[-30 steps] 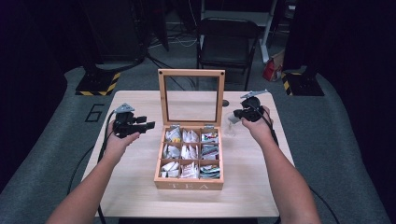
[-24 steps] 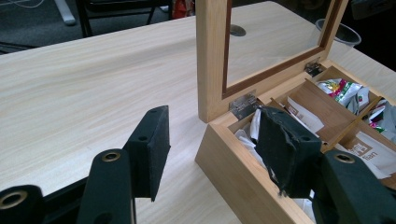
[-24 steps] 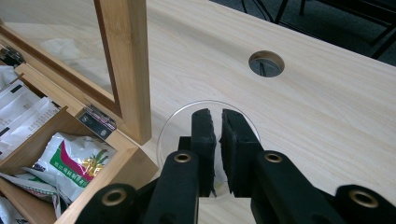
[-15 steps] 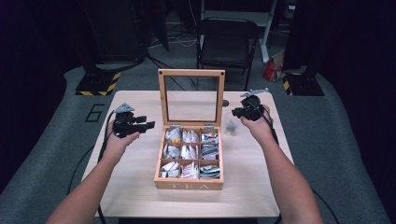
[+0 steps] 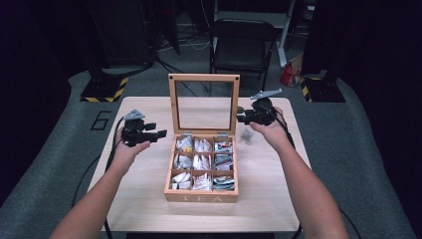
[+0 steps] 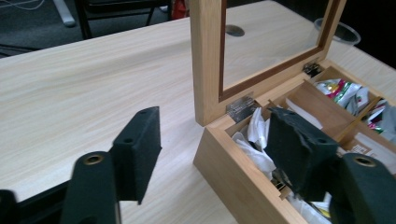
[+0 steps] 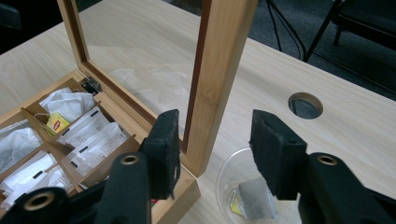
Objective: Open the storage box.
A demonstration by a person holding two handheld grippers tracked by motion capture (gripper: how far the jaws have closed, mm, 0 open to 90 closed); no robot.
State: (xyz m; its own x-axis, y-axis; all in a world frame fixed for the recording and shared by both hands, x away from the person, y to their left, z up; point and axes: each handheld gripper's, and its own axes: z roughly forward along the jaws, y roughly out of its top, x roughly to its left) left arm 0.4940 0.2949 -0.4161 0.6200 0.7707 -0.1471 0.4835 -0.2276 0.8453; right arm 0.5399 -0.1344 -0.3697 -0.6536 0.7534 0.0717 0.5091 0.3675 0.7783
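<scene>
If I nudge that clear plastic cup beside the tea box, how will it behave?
The clear plastic cup looks thin-walled and holds just one tea bag, so it is probably light and would slide or tip easily. Squeezed, its walls would likely flex.

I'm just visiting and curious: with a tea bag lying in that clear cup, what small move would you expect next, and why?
Probably the right gripper draws back from the clear plastic cup. Its jaws have just been opening, nothing is between them, and a tea bag lies in the cup beside the open wooden tea box.
</scene>
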